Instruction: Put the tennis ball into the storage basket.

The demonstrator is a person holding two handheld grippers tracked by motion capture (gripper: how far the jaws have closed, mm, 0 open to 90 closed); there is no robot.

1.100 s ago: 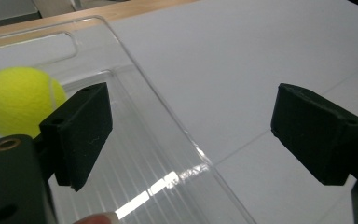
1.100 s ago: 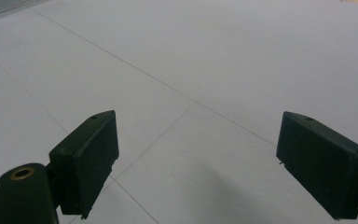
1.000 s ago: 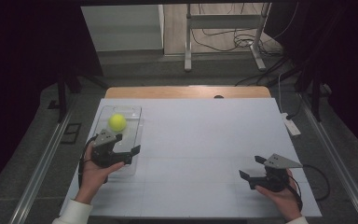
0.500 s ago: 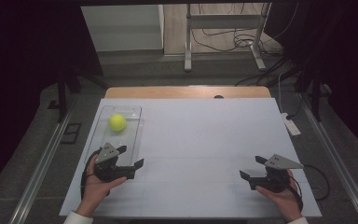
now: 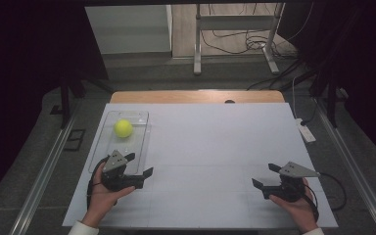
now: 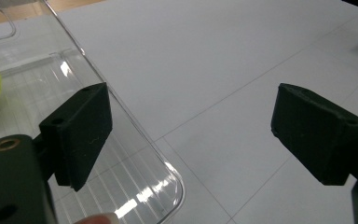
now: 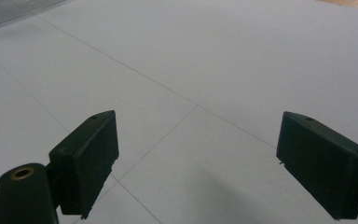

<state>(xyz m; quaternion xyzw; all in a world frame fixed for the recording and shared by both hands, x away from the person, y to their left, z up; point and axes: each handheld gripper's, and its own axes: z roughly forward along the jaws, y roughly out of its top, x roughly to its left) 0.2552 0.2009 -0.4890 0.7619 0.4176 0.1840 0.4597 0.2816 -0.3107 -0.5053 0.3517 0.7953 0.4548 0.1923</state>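
Dim surroundings frame an evenly lit white tabletop (image 5: 215, 147); glare streaks the clear tray (image 6: 135, 186), and the close views are soft.

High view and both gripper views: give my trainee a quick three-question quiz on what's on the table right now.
1. True or false: the yellow ball lies inside the clear plastic tray.
2. Which gripper is nearer the tray: A) left gripper B) right gripper?
3. Fill in: both grippers' jaws are ____.

Key: 1 true; 2 A; 3 open, holding nothing.
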